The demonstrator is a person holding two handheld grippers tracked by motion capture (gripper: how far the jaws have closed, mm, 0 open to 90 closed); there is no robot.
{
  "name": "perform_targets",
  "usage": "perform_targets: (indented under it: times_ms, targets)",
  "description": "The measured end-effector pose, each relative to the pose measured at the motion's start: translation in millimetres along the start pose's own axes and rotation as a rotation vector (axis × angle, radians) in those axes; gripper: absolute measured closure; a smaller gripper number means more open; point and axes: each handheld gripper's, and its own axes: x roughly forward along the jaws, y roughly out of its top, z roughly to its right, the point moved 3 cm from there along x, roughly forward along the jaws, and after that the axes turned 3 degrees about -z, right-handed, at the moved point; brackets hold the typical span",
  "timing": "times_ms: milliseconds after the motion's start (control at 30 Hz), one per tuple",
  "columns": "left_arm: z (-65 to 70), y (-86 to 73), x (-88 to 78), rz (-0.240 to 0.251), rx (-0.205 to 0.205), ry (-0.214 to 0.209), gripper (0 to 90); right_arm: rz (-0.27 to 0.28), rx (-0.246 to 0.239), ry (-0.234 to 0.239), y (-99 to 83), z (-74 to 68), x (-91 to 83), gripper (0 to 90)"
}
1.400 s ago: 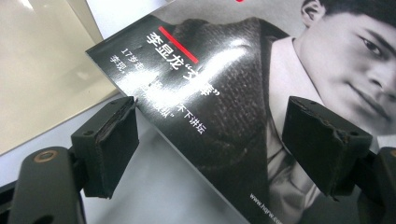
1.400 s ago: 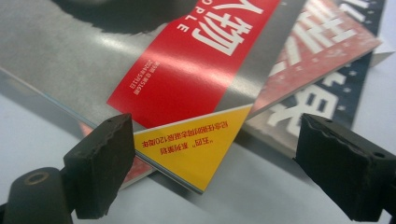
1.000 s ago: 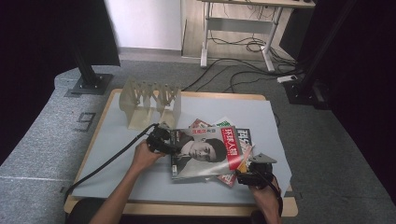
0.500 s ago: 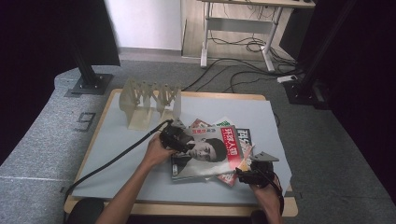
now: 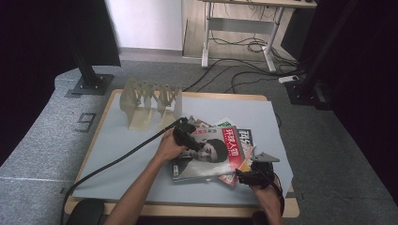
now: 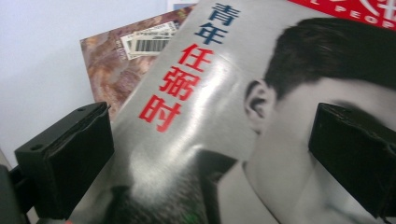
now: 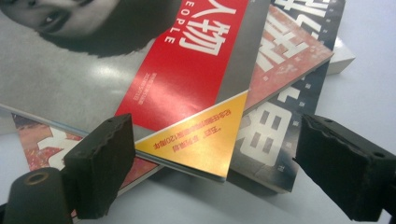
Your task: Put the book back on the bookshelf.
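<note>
top magazine (image 5: 206, 157) sits on a messy pile mid-desk (image 5: 117, 154) | glossy, floppy, prob slippery, grab by a corner/edge | left claw (image 5: 191, 140) just spread wide above the cover, pinching nothing | right claw (image 5: 245, 176) spread around the near corner

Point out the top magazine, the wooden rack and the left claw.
Top magazine (image 5: 213, 157): high view, middle of its cover.
Wooden rack (image 5: 150, 101): high view, on its upright dividers.
Left claw (image 6: 210, 158): left gripper view, midway between its two black tips, which have just been opening, over the cover.
</note>
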Motion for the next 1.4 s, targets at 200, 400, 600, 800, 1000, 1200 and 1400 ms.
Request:
perform_targets:
  times_ms: [200, 400, 600, 800, 1000, 1200, 1400]
  targets:
    - [-5.1, 0.7, 1.0, 0.002, -0.032, 0.020, 0.0, -0.009, -0.009, 0.022, -4.5, -2.9, 1.8, 10.0]
    - [-9.4, -1.0, 0.2, -0.012, -0.060, 0.023, 0.0, -0.017, -0.031, 0.028, -5.3, -7.3, 4.5, 8.8]
    - [-7.9, -1.9, -1.1, -0.027, -0.067, 0.023, 0.0, -0.019, -0.034, 0.022, -5.4, -6.5, 5.2, 8.0]
    - [-5.0, -7.4, -5.5, -0.041, -0.077, 0.008, 0.0, -0.023, -0.035, 0.003, -6.5, -4.7, 6.4, 6.1]
    - [-1.1, -11.7, -10.9, -0.065, -0.069, 0.007, 0.0, -0.020, -0.023, -0.011, -6.5, -0.2, 7.1, 5.8]
    - [2.6, -20.9, -18.5, -0.068, -0.061, -0.001, 0.0, -0.023, -0.006, -0.024, -4.6, 6.5, 8.5, 5.7]
    - [7.3, -31.6, -28.2, -0.092, -0.052, -0.024, 0.0, -0.034, 0.014, -0.034, 2.5, 16.8, 13.3, 4.1]
